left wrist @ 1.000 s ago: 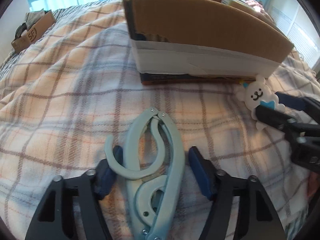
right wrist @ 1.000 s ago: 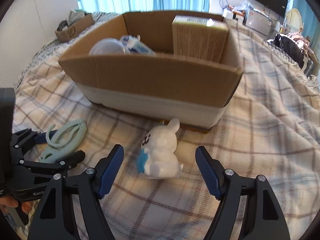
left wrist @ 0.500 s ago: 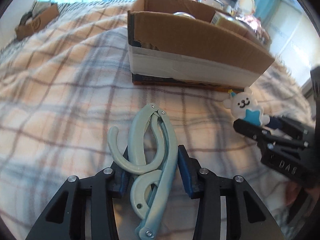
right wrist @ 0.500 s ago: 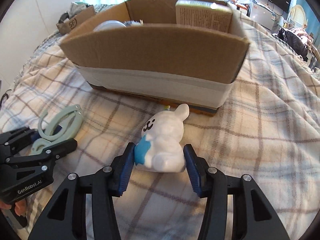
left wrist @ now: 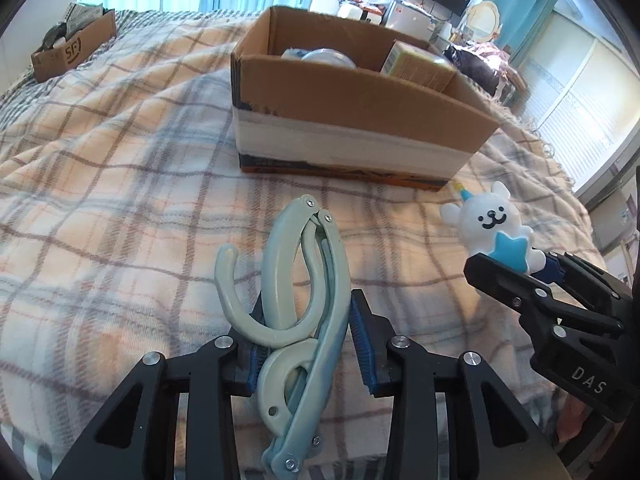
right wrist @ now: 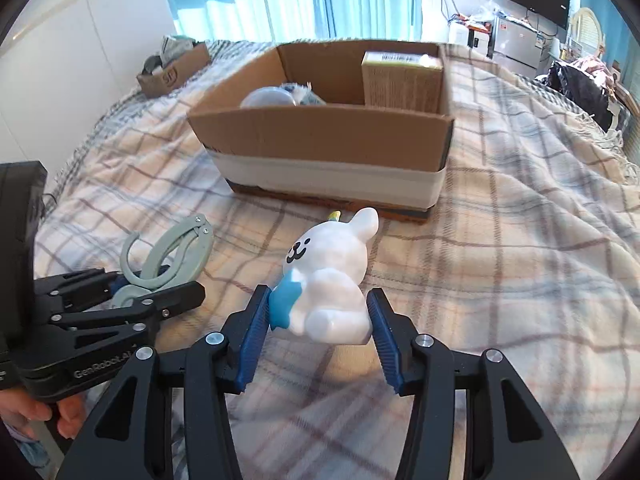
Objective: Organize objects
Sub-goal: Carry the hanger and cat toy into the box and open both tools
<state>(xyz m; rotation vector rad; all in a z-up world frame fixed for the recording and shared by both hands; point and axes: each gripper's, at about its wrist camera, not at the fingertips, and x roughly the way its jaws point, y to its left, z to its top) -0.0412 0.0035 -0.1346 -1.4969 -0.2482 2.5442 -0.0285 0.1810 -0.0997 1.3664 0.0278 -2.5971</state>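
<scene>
My left gripper (left wrist: 306, 344) is shut on a pale blue folding hanger (left wrist: 304, 280) and holds it above the plaid blanket; the hanger also shows in the right wrist view (right wrist: 168, 256). My right gripper (right wrist: 318, 328) is shut on a white bunny toy (right wrist: 332, 272) with a blue star and holds it lifted; the toy also shows in the left wrist view (left wrist: 490, 226). An open cardboard box (right wrist: 320, 140) with a white band stands beyond both; it holds a tan carton (right wrist: 402, 76) and a clear round lid (right wrist: 268, 98).
A plaid blanket (left wrist: 120, 184) covers the bed. A small cardboard box (left wrist: 74, 50) of odds and ends sits at the far left edge. Curtains, a TV and a cluttered shelf stand behind the bed.
Both grippers closed from open: the left on the hanger, the right on the bunny toy. Both objects have risen off the blanket, and the views now look down into the box.
</scene>
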